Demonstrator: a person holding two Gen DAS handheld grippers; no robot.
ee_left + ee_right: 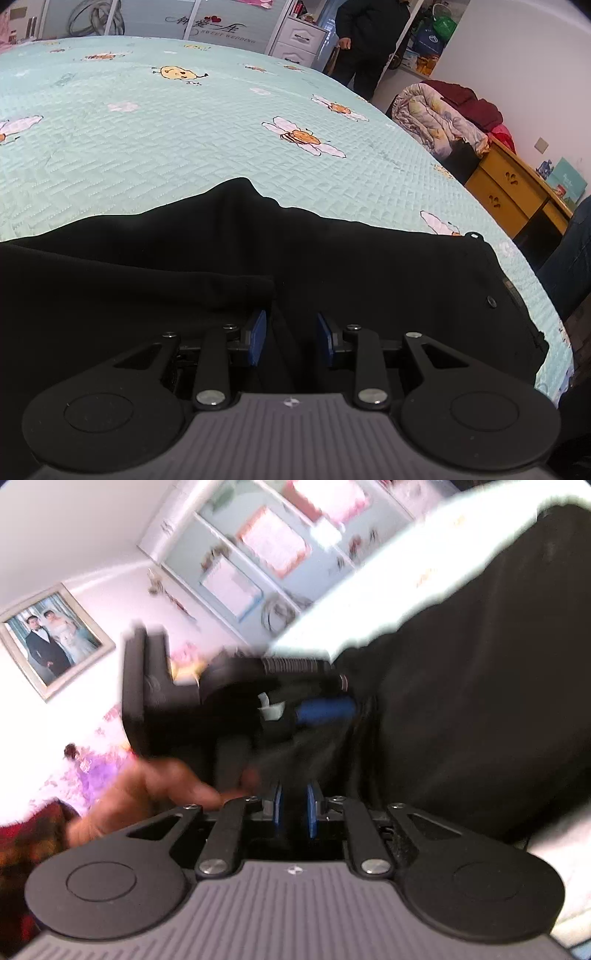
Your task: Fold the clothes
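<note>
The black garment [332, 266] lies spread on the bed [166, 140], covering the near part of the pale green bee-print quilt. It serves as the landmark here. Its far edge rises in a soft peak toward the middle of the bed, and a fold ridge runs across it just beyond the left tool [291, 339]. Near its right edge sit a small button and a tag.

The left tool points down onto the garment, directly over its near portion. Its blue pads [258, 338] stand apart with dark cloth showing in the gap between them; whether the pads press on a fold cannot be told, since black cloth and black tool parts merge.

In the right wrist view, which is blurred, the garment fills the right side and reaches down to the right tool [294, 812]. That tool's pads [312, 814] stand a narrow way apart, nearly together, and dark cloth seems to run up from the gap; whether they pinch it cannot be told. Left of the garment, the left tool appears side-on, with a hand [147, 794] below it.

Beyond the garment, past the bed's far right corner, a person [369, 40] in dark clothes stands by white drawers [299, 40].
</note>
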